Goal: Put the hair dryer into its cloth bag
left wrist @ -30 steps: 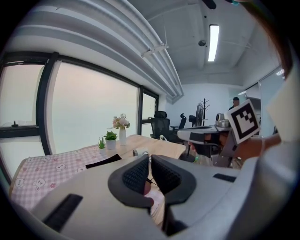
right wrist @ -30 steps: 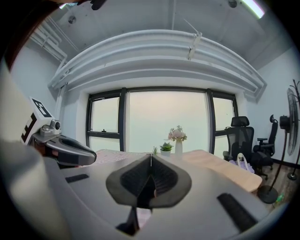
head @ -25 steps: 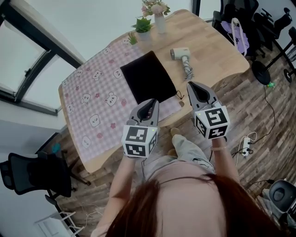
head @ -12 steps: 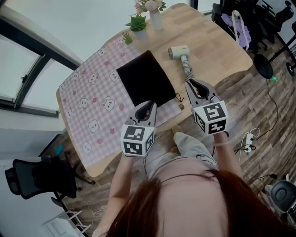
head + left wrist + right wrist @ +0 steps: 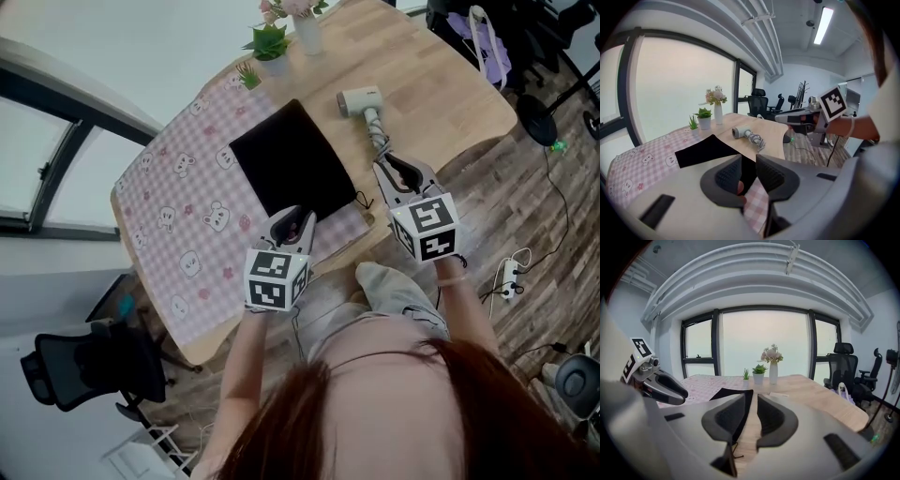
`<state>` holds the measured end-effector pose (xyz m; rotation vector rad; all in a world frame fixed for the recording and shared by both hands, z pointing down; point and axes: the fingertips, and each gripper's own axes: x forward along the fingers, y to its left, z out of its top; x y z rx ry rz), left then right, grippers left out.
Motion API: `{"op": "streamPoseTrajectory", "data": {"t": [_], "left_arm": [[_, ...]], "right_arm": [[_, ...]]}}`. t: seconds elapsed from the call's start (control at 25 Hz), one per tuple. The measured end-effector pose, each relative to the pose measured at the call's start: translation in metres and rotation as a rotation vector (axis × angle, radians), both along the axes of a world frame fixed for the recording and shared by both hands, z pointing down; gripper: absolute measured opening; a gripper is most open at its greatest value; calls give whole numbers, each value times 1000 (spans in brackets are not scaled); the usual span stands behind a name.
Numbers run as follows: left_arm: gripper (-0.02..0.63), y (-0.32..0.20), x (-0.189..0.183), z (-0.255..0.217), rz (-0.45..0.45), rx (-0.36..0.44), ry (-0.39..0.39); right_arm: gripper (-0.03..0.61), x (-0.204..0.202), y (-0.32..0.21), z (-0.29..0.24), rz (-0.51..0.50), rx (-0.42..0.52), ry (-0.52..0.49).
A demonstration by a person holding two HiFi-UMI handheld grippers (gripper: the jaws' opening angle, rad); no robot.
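Grey L gripper [image 5: 298, 217], R gripper [image 5: 387, 164]: jaws just opening, slightly apart, empty.

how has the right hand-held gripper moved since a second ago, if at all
Yes: the right hand-held gripper has come forward, closer to the dryer cord. Its jaws have just been opening, with nothing between them.

The top edge crops the flowers [image 5: 281, 9] (head view)
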<state>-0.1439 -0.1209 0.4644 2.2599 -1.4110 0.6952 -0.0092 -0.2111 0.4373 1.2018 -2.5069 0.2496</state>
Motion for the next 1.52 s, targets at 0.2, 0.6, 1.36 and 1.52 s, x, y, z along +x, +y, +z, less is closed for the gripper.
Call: {"op": "streamPoseTrajectory", "data": {"t": [0.2, 0.6, 1.36, 1.52], "left_arm": [[100, -7, -4, 24, 22, -47, -54], [135, -16, -18, 78, 80, -165, -142], [179, -17, -29, 151, 225, -343, -260], [180, -18, -32, 161, 237, -372, -278]], "right_arm": [[88, 3, -15, 15, 3, -25, 17], [117, 1, -43, 48, -2, -71, 57], [127, -2, -71, 92, 5, -149, 102], [142, 0, -78, 100, 19, -162, 109]]}}
